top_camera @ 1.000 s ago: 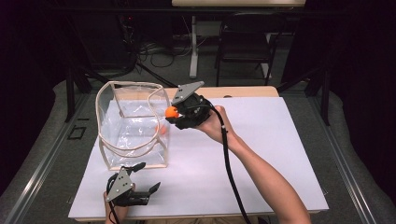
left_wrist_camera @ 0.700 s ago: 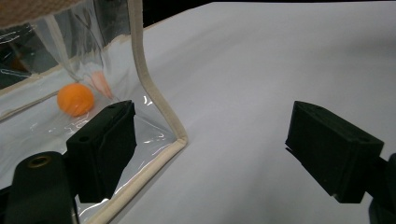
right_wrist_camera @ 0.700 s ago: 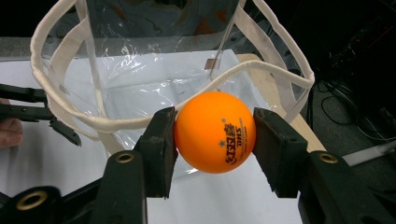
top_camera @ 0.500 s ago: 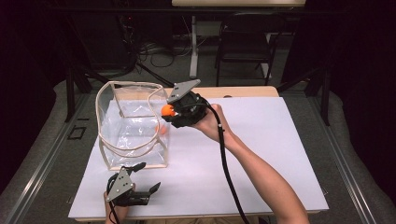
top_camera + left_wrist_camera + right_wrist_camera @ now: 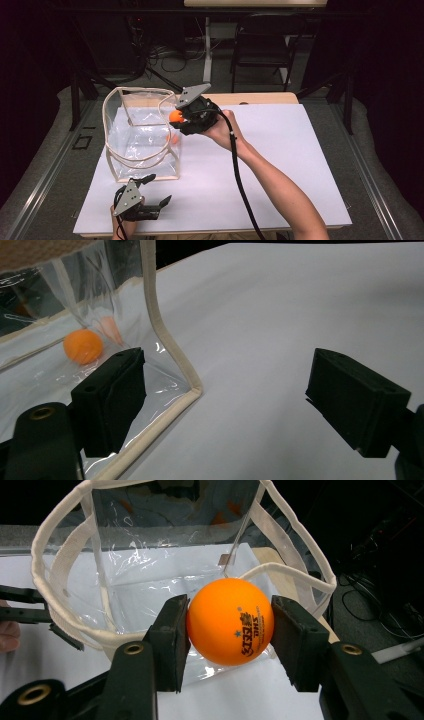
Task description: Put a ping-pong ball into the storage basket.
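Over the clear bag's (image 5: 141, 131) rim, the right gripper (image 5: 230, 622) clamps an orange ball (image 5: 230, 621). The left gripper (image 5: 150, 191) sits wide open just beside the bag.

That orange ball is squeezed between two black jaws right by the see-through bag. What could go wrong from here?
1. The right gripper pinches the smooth orange ping-pong ball only at its sides; it could squirt out.
2. The ball hangs near the clear plastic bag's cream rim, so a release may bounce off onto the white table.
3. The open left gripper holds nothing, so the floppy bag could shift.
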`<action>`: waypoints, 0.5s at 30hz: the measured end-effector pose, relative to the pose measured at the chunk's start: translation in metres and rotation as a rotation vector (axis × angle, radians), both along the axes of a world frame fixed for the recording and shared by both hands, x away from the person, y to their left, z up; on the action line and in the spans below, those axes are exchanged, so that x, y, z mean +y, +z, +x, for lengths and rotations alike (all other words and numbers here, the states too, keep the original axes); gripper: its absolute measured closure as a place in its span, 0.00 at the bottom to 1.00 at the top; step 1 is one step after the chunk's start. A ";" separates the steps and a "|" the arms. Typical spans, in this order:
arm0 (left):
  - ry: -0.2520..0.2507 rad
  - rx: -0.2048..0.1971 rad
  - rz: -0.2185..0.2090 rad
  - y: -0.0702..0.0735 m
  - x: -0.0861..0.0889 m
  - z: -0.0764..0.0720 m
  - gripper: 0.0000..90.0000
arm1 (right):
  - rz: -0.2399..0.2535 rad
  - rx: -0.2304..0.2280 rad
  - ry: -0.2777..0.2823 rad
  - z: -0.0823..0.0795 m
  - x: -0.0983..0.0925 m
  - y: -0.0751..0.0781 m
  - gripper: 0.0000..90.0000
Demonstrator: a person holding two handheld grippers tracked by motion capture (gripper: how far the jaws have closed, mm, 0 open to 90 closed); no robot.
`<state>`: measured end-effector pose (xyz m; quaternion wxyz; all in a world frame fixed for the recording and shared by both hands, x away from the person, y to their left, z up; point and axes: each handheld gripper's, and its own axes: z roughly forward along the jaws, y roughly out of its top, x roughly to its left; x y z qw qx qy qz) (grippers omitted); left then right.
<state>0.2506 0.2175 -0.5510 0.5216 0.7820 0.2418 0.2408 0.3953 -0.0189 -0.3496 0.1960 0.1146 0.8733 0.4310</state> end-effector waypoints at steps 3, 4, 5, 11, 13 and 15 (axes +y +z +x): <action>-0.003 -0.002 0.004 0.000 -0.001 0.000 0.17 | 0.005 -0.003 0.001 0.000 0.002 0.000 0.57; -0.004 -0.001 0.004 0.000 -0.001 0.000 0.17 | 0.005 -0.005 0.001 0.001 0.003 0.000 0.57; -0.004 0.000 0.004 0.000 -0.001 0.001 0.17 | 0.006 -0.005 0.001 0.001 0.003 0.000 0.57; 0.000 -0.003 0.002 0.000 0.000 0.000 0.17 | 0.013 -0.005 -0.004 0.004 0.005 0.001 0.57; -0.003 -0.001 0.004 0.000 -0.001 0.000 0.17 | 0.021 -0.008 -0.003 0.005 0.007 0.001 0.57; -0.003 -0.001 0.004 0.000 -0.001 0.000 0.17 | 0.022 -0.008 -0.003 0.005 0.008 0.001 0.57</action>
